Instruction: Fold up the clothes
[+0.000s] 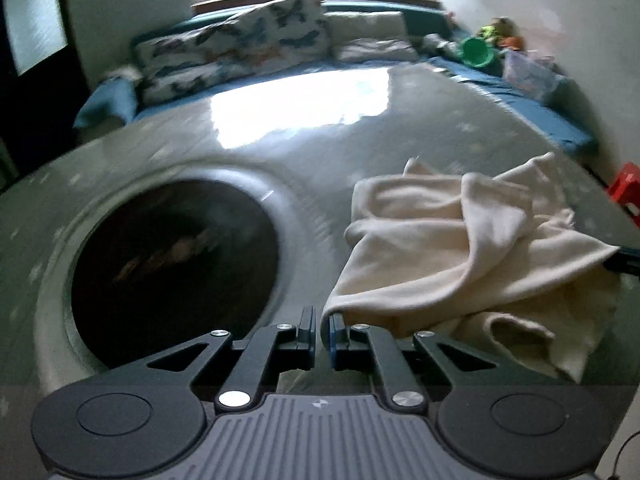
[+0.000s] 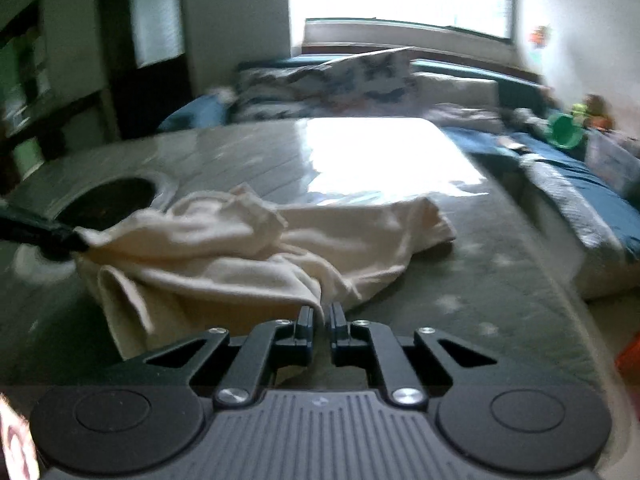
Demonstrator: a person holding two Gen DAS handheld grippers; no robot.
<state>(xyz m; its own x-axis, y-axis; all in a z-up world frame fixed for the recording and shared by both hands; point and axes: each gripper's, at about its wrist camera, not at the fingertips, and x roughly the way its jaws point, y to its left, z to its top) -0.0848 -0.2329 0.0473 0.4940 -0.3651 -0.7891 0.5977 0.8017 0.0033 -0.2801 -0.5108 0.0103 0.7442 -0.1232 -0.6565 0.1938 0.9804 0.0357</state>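
A crumpled cream garment (image 1: 472,256) lies on the grey table (image 1: 320,168); it also shows in the right wrist view (image 2: 248,252). My left gripper (image 1: 322,316) is shut on a corner of the garment at its near left edge; in the right wrist view it shows as a dark finger (image 2: 40,234) pinching the cloth at the left. My right gripper (image 2: 323,312) is shut on a fold of the garment at its near edge; in the left wrist view its dark tip (image 1: 624,260) holds the cloth at the far right.
A round dark hole (image 1: 172,272) is set in the table left of the garment. Behind the table is a blue bench with patterned cushions (image 1: 240,48), a green bowl (image 1: 478,52) and toys. A red stool (image 1: 626,190) stands at the right.
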